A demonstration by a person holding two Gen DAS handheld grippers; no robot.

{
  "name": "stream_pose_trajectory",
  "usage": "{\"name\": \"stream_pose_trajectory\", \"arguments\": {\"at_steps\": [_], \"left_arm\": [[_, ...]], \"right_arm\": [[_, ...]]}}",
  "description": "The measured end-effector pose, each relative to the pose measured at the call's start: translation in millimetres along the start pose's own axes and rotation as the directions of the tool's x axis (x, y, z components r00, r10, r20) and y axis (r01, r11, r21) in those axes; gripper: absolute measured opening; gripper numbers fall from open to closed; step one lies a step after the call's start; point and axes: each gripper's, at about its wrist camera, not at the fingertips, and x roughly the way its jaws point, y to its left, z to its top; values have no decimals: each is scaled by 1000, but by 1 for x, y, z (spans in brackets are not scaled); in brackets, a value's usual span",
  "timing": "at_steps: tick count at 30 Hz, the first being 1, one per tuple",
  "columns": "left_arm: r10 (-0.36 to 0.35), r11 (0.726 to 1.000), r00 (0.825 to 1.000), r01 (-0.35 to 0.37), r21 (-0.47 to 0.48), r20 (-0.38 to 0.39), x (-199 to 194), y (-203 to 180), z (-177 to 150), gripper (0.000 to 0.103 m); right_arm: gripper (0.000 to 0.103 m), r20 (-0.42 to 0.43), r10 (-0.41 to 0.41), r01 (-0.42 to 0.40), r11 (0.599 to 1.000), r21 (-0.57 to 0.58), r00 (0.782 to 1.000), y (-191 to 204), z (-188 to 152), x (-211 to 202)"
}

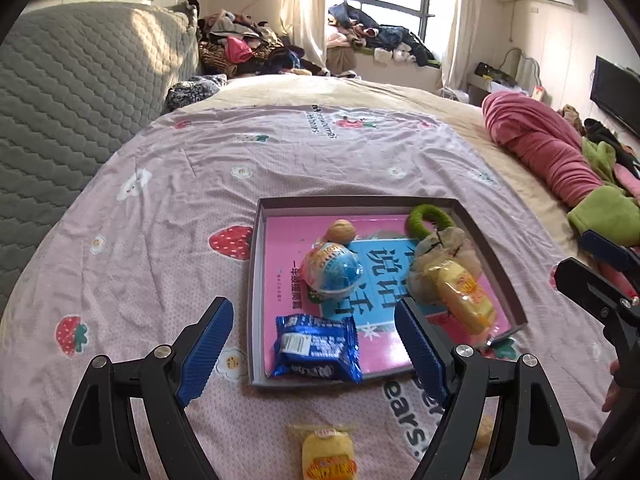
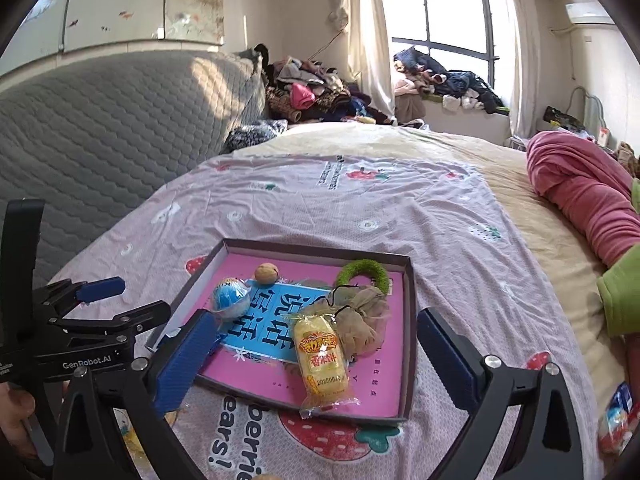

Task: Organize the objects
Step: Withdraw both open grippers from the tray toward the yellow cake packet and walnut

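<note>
Two views. Left wrist: left gripper (image 1: 314,344) stands wide and empty above a blue biscuit pack (image 1: 316,350) in a shallow box (image 1: 256,280) on a strawberry-print sheet (image 1: 180,208); another yellow cake pack (image 1: 328,454) lies outside. Right wrist: right gripper (image 2: 320,354), fingers wide and empty, over a yellow rice-cake pack (image 2: 320,360) printed "香米饼"; the other gripper reads "GenRobot.AI".

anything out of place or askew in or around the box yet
Yes. A yellow wrapped rice cake lies on the bedsheet outside the shallow grey cardboard box, and a second yellow rice cake packet hangs over the box's near rim.
</note>
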Motion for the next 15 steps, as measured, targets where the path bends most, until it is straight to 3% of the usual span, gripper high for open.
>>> {"name": "stream_pose_trajectory", "arguments": {"at_steps": [15], "left_arm": [[42,999,999,-42,-4,30,-80,-14,-30,84]], "right_arm": [[102,44,24,-23,1000,-5,999,26,-6,-71]]}}
